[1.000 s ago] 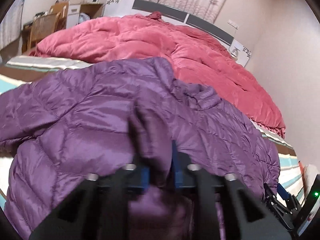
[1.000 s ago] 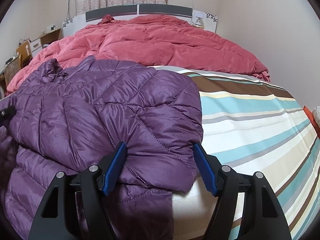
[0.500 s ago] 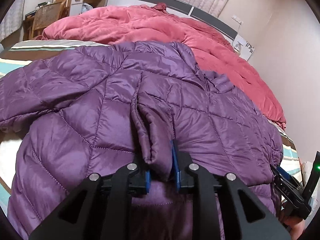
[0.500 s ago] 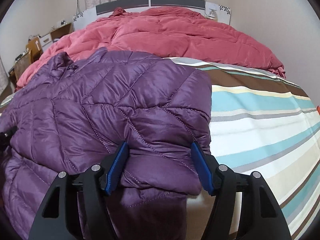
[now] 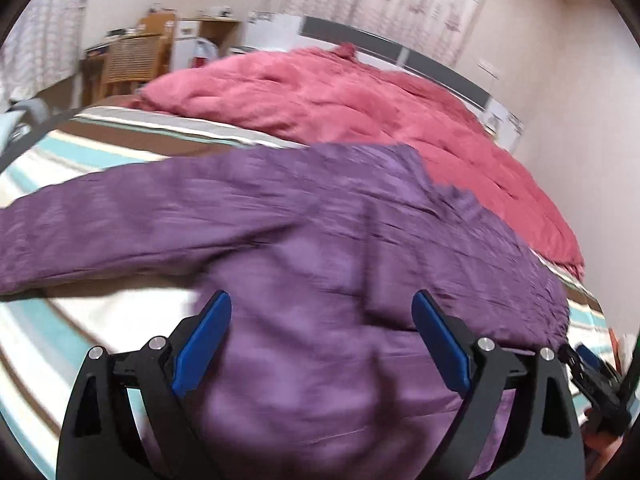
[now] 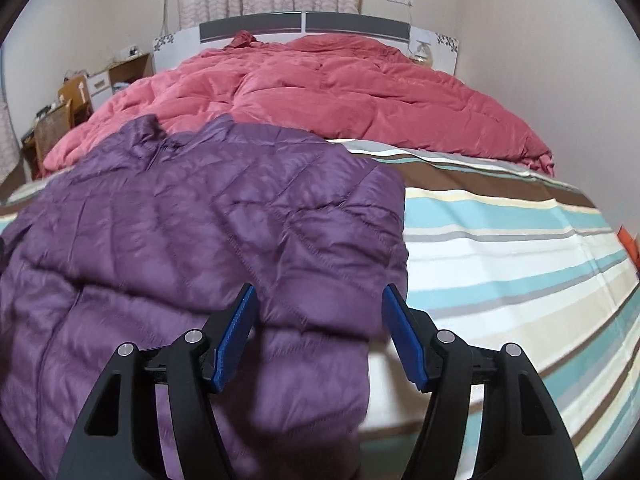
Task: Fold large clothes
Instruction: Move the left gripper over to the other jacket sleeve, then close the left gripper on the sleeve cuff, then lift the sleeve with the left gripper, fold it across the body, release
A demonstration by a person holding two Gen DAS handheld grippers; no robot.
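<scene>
A purple quilted down jacket (image 5: 320,248) lies on the striped bed, one sleeve stretched out to the left (image 5: 100,220). In the right wrist view the jacket (image 6: 208,224) has its right side folded over the body. My left gripper (image 5: 322,316) is open and empty over the jacket's lower part. My right gripper (image 6: 318,312) is open and empty, its blue pads either side of the folded edge. The right gripper also shows at the left wrist view's lower right edge (image 5: 596,380).
A red quilt (image 6: 340,96) is piled across the head of the bed, just beyond the jacket. The striped sheet (image 6: 500,248) lies bare to the right. A headboard (image 6: 304,26), wooden chair (image 5: 128,64) and shelves stand at the back.
My left gripper has let go of the pinched jacket fold and opened wide. The fold has dropped flat. The left view has swung, now blurred. My right gripper stays open.
</scene>
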